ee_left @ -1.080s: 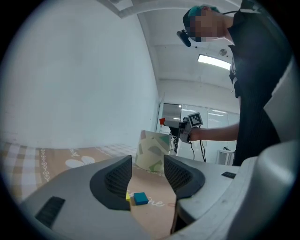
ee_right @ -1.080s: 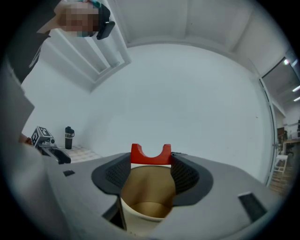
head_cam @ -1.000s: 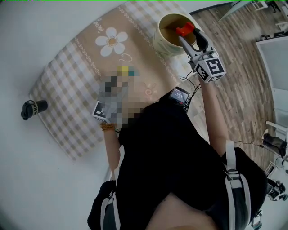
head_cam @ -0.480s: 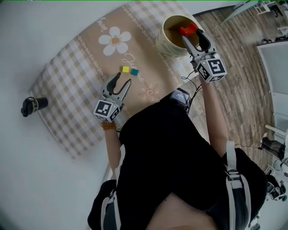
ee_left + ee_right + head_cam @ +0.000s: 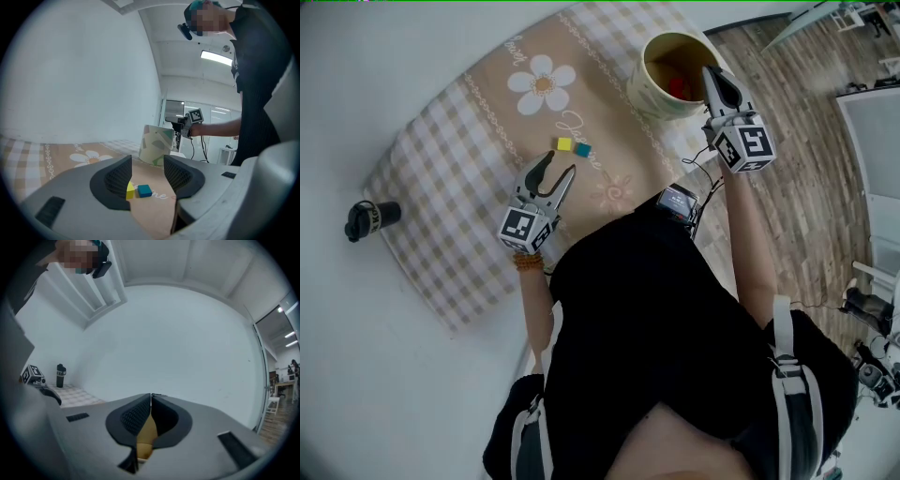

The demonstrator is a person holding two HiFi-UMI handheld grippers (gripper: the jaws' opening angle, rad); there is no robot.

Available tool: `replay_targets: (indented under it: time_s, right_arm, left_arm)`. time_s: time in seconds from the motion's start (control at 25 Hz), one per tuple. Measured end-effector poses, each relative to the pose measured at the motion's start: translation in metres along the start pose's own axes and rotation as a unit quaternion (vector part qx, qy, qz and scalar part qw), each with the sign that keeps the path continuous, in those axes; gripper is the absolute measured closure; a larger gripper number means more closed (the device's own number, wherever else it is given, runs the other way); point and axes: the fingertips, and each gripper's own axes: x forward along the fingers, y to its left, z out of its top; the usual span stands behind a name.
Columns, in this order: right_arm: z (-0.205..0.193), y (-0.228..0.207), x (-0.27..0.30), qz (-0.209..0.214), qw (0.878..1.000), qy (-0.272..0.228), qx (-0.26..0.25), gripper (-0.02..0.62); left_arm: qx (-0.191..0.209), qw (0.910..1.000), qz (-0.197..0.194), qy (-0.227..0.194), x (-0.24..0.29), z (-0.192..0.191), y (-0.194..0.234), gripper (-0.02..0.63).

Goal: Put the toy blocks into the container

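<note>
A yellow block (image 5: 564, 144) and a blue block (image 5: 582, 149) lie side by side on the flowered mat (image 5: 487, 122). My left gripper (image 5: 555, 167) hovers just short of them, open and empty; in the left gripper view the yellow block (image 5: 130, 190) and blue block (image 5: 144, 190) show between its jaws, farther ahead. A red block (image 5: 678, 86) lies inside the cream container (image 5: 649, 86) at the mat's far right. My right gripper (image 5: 710, 75) is over the container's rim, shut with nothing in it. The right gripper view shows that gripper (image 5: 150, 404) with pads together.
A black bottle (image 5: 370, 223) lies on the white table left of the mat. The container (image 5: 154, 145) stands beyond the two blocks in the left gripper view. The table's edge and wooden floor are to the right of the container.
The red block was held in the right gripper's jaws above the container; now it lies inside and those jaws have shut empty. The left gripper has stayed by the two blocks.
</note>
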Motion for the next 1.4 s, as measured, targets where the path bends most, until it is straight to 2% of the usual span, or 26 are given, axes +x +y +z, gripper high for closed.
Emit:
replay_targets:
  time_s: [0.12, 0.2, 0.32, 0.4, 0.52, 0.8, 0.96, 1.08, 1.2, 1.4]
  right_arm:
    - [0.002, 0.006, -0.004, 0.016, 1.000, -0.005, -0.002, 0.592]
    - [0.003, 0.009, -0.007, 0.022, 1.000, -0.007, -0.001, 0.592]
    - [0.005, 0.016, -0.010, 0.031, 0.999, -0.015, 0.004, 0.592]
    - [0.007, 0.022, -0.018, 0.038, 0.999, -0.020, 0.007, 0.592]
    - [0.007, 0.034, -0.027, 0.051, 0.998, -0.025, 0.009, 0.592]
    - [-0.002, 0.055, -0.028, 0.069, 0.997, -0.016, 0.010, 0.592]
    - [-0.005, 0.058, -0.031, 0.071, 0.997, -0.013, 0.010, 0.592]
    - [-0.005, 0.060, -0.033, 0.072, 0.997, -0.013, 0.011, 0.592]
    - [-0.005, 0.061, -0.032, 0.074, 0.997, -0.012, 0.010, 0.592]
    - [-0.007, 0.065, -0.033, 0.081, 0.997, -0.009, 0.008, 0.592]
  left_arm:
    - [0.001, 1.0000, 0.007, -0.001, 0.001, 0.000, 0.003, 0.397]
    - [0.008, 0.9995, 0.029, 0.008, 0.003, -0.004, 0.011, 0.397]
    - [0.030, 0.9945, 0.086, 0.053, 0.007, -0.024, 0.034, 0.397]
    - [0.042, 0.9891, 0.108, 0.091, 0.011, -0.043, 0.040, 0.397]
    - [0.046, 0.9857, 0.105, 0.123, 0.020, -0.060, 0.038, 0.397]
    - [0.030, 0.9836, 0.112, 0.139, 0.039, -0.071, 0.050, 0.382]
    - [0.038, 0.9809, 0.110, 0.156, 0.043, -0.075, 0.049, 0.383]
    - [0.049, 0.9778, 0.112, 0.170, 0.044, -0.080, 0.049, 0.402]
    - [0.056, 0.9780, 0.110, 0.168, 0.045, -0.079, 0.048, 0.459]
    - [0.061, 0.9801, 0.100, 0.160, 0.041, -0.071, 0.044, 0.465]
